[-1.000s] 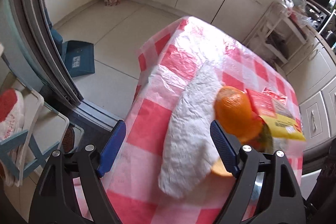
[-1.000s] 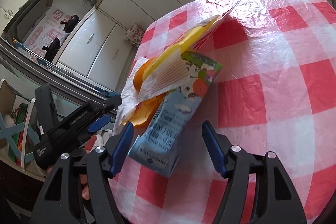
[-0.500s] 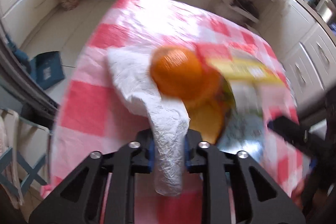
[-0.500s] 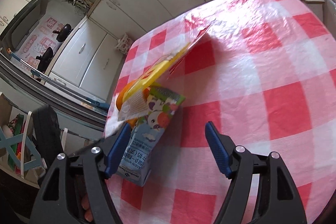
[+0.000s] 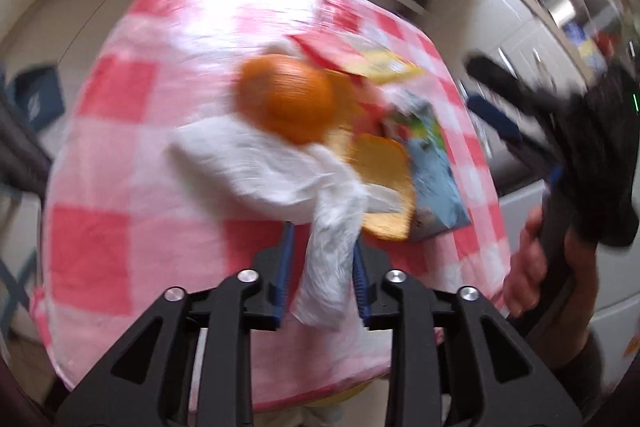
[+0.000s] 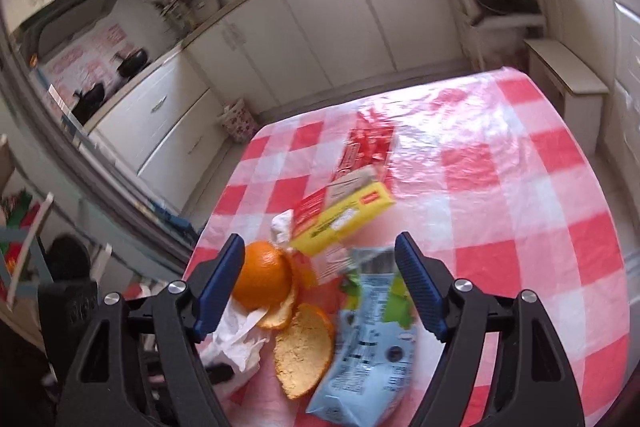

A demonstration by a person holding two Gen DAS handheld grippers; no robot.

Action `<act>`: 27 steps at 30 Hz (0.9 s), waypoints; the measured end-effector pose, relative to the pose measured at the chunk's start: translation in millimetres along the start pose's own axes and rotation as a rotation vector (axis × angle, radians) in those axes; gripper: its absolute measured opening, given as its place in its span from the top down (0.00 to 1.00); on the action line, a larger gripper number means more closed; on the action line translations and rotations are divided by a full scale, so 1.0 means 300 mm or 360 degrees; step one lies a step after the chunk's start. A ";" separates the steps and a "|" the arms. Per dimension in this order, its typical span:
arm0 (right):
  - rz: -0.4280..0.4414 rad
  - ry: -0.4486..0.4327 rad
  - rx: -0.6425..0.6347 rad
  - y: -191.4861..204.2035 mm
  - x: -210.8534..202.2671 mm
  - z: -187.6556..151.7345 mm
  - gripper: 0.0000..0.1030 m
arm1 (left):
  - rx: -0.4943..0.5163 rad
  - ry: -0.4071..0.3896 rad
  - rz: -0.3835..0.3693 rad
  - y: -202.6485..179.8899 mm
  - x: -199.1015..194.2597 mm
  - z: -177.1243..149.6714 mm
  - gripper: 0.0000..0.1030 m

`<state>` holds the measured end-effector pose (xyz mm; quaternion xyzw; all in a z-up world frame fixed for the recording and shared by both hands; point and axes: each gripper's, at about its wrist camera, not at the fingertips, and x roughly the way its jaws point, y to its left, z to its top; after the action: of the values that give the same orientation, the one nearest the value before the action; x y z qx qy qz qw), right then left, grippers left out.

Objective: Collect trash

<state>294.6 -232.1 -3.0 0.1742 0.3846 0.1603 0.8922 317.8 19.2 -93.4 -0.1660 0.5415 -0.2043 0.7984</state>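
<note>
Left gripper [image 5: 320,277]: jaws opening, one white tissue [image 5: 326,267] between them, right pad touching.
Right gripper [image 6: 320,291]: spread, opening, empty.
Trash on checked table [image 6: 520,187]: one orange [image 6: 262,273], two peels [image 6: 304,355], one carton [image 6: 368,359], one yellow packet [image 6: 344,215].

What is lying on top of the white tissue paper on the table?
The orange peel rests on the white tissue paper. What lies under the tissue is covered.

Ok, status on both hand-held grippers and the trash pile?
Left hand-held gripper opening, white tissue between its jaws. Right hand-held gripper opening, empty, over the blue carton. Orange peel loose alongside.
</note>
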 end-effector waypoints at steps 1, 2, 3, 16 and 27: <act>0.0023 0.0025 -0.0054 0.026 0.014 -0.008 0.27 | -0.0047 -0.0010 0.0000 0.028 -0.004 0.006 0.74; 0.0043 0.0053 -0.0089 0.041 0.033 -0.014 0.27 | -0.0098 -0.0018 0.0014 0.058 -0.007 0.010 0.74; 0.0063 0.0089 -0.0120 0.061 0.053 -0.023 0.27 | -0.0122 -0.0013 0.0024 0.069 -0.002 0.015 0.72; 0.0084 0.0330 -0.0227 0.211 0.277 -0.102 0.27 | -0.0140 -0.0022 0.0034 0.067 0.023 0.002 0.60; 0.0089 0.0338 -0.0090 0.178 0.327 -0.099 0.54 | -0.0143 -0.0011 0.0039 0.067 0.022 0.011 0.57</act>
<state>328.6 -137.9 -60.8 0.1417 0.4672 0.2134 0.8462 325.9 33.3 -107.2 -0.1957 0.5492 -0.1693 0.7946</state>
